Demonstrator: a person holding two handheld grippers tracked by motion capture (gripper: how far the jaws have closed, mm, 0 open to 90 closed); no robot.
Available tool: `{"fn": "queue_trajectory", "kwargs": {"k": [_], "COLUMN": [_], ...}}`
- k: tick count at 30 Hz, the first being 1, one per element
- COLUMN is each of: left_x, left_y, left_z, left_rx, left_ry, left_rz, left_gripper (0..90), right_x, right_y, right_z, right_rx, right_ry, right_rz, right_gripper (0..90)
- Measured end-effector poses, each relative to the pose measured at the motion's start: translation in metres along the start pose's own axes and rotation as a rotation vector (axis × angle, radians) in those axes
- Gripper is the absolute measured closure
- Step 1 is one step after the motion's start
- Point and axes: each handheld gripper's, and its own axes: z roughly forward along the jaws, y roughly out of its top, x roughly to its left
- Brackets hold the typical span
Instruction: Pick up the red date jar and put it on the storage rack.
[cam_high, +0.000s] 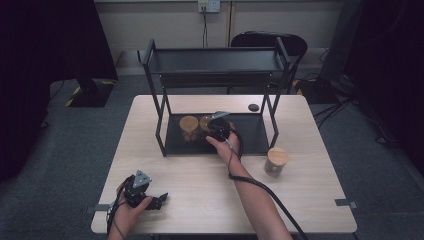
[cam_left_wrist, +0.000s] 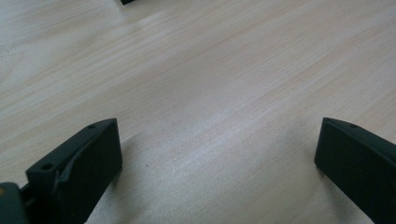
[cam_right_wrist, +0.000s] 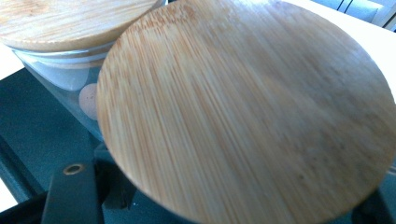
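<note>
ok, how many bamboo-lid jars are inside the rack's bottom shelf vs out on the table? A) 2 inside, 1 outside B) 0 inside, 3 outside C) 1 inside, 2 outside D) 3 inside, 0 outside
A: two jars stand on the rack's bottom shelf, the left jar and the jar at the right tongs; a third jar stands on the table right of the rack.

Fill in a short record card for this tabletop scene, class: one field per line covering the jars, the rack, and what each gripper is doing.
Work in hand: right gripper shut on jar with bamboo lid on rack's bottom shelf
Neighbour: second jar beside it on the same shelf
Waiting: third jar on table, right of rack
Top shelf: nothing visible on it
Left gripper: open, low over bare table
Small black object: behind rack
</note>
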Motion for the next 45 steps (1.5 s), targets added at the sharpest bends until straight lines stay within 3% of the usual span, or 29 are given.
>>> {"fn": "queue_trajectory", "kwargs": {"k": [18,22,26,34,40,45], "left_x": [0.0,0.0,0.0,0.0,0.001,0.0], "left_y": [0.0,0.0,0.0,0.0,0.0,0.0], "left_z": [0.0,0.0,0.0,0.0,0.0,0.0], "left_rx": [0.001,0.001,0.001,0.001,0.001,0.001], "left_ry": [-0.002,-0.003,-0.003,-0.003,-0.004,-0.003], "left_rz": [0.004,0.004,0.004,0.004,0.005,0.005], "left_gripper": [0.3,0.3,0.3,0.3,0.3,0.3], "right_x": [0.0,0.001,0.001,0.0,0.003,0.007], "right_y": [0.001,0.003,0.004,0.005,0.003,0.002], "right_z": [0.0,-0.002,-0.005,-0.012,-0.02,-0.027], "right_rx": [0.014,0.021,0.03,0.044,0.034,0.02], "right_ry": [-0.002,-0.007,-0.001,0.003,0.05,0.049], "right_rz": [0.005,-0.001,0.011,0.013,0.009,0.044], "right_gripper": [24.7,14.4,9.9,6.3,0.9,0.8]}}
